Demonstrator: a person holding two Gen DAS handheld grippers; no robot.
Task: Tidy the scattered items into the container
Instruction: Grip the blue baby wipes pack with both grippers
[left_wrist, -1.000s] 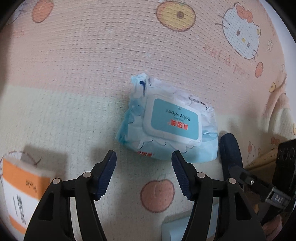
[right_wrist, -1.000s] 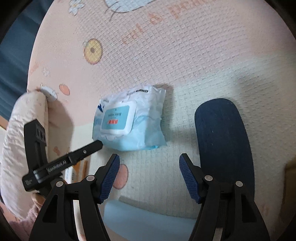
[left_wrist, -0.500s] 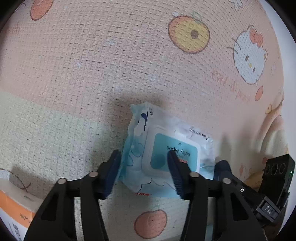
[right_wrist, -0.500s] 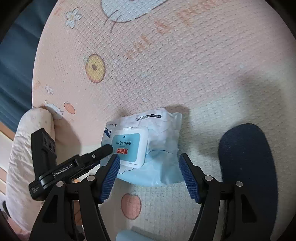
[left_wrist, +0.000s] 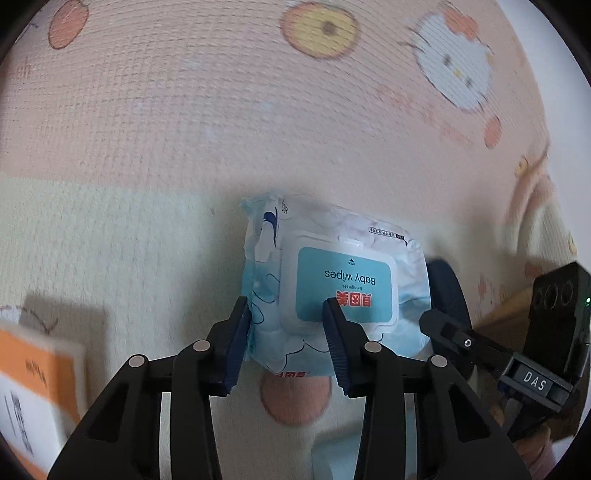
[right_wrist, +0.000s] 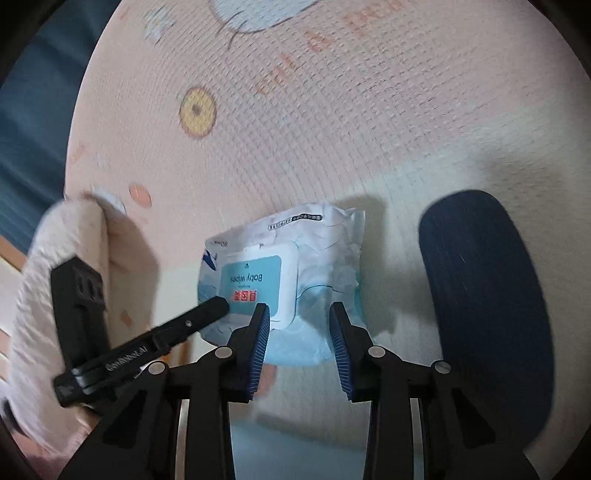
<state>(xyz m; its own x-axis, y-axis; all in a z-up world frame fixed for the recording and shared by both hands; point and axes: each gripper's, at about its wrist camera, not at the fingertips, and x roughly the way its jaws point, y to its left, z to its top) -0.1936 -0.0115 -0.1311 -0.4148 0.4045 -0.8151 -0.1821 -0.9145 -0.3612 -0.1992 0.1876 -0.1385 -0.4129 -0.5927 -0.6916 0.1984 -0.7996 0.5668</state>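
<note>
Since the earlier frame both hand-held grippers have narrowed their spread and now sit at the near edge of the pack of baby wipes (left_wrist: 334, 291), where a second ago they hung short of it with fingers wide. That pack lies on the patterned play mat (left_wrist: 184, 129), flat, its teal flip lid facing up and the printing upside down to both cameras. The left hand-held gripper (left_wrist: 286, 314) is clamped on the pack's near left corner: one blue pad presses the outer edge, the other lies on the lid. The right hand-held gripper (right_wrist: 299, 317) straddles the pack's near right part; its fingers are partly apart, and whether the pads actually squeeze the wrapping I cannot tell. In the right wrist view the left tool's black finger reaches across the lid from the left.

Just beside the pack, on its right, lies a dark blue oval object (right_wrist: 484, 314). An orange and white box (left_wrist: 33, 398) stands at the lower left of the left wrist view, well apart from the pack. A padded pink bumper (right_wrist: 55, 295) borders the mat at the left of the right wrist view.
</note>
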